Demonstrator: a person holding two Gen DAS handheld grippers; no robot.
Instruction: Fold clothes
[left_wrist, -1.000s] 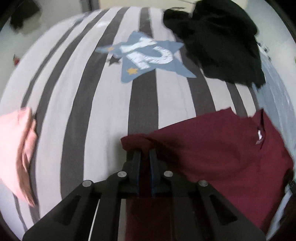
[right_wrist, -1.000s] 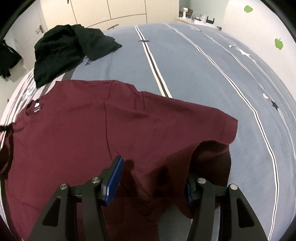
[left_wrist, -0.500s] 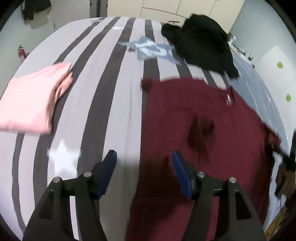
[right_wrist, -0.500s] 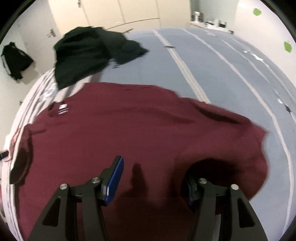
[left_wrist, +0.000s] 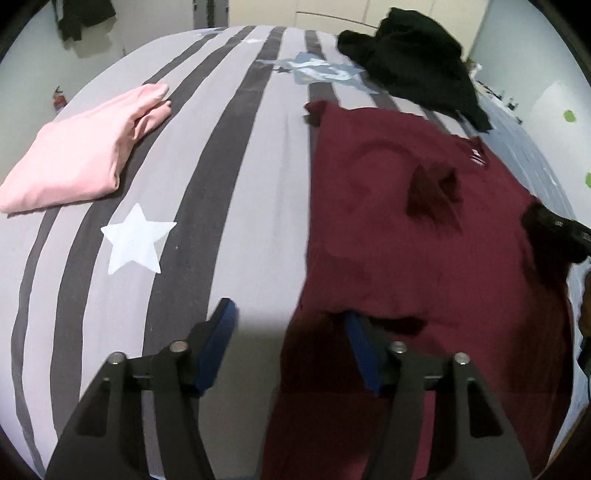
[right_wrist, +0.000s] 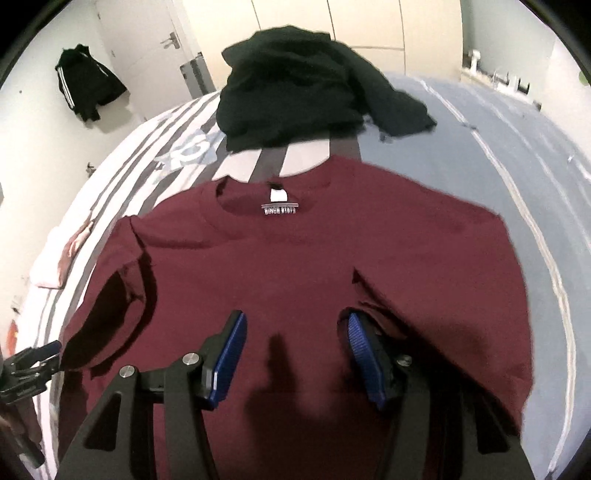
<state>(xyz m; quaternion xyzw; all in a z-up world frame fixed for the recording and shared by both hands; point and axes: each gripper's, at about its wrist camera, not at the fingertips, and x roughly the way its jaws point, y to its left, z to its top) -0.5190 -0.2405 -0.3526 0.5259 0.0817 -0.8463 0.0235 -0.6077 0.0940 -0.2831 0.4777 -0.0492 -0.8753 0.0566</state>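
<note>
The maroon shirt is spread flat on the bed, collar toward the far edge, where a black garment is heaped just beyond it. A folded pink garment is laid near the bed's left edge, well apart from the shirt. On the shirt's left side the sleeve is seen turned in over the body; on the right side a crease or flap is seen near the right gripper, though how far that side is folded cannot be told.

The left gripper is held above the shirt's near left edge. Its jaws have just been opened and then drawn in a little; they stand apart, and no cloth is pinched between them, the right finger being over the fabric and the left over bare sheet. The right gripper's jaws stand apart as well, poised over the lower middle of the shirt with nothing clamped.

The step in hand is judged to be the changeover between the sleeve folds and the lengthwise fold. For the next move, the hem near the bed's near edge would need to be reached, each corner clamped by one gripper, and both corners carried evenly toward the collar so that the layers are kept square.
</note>
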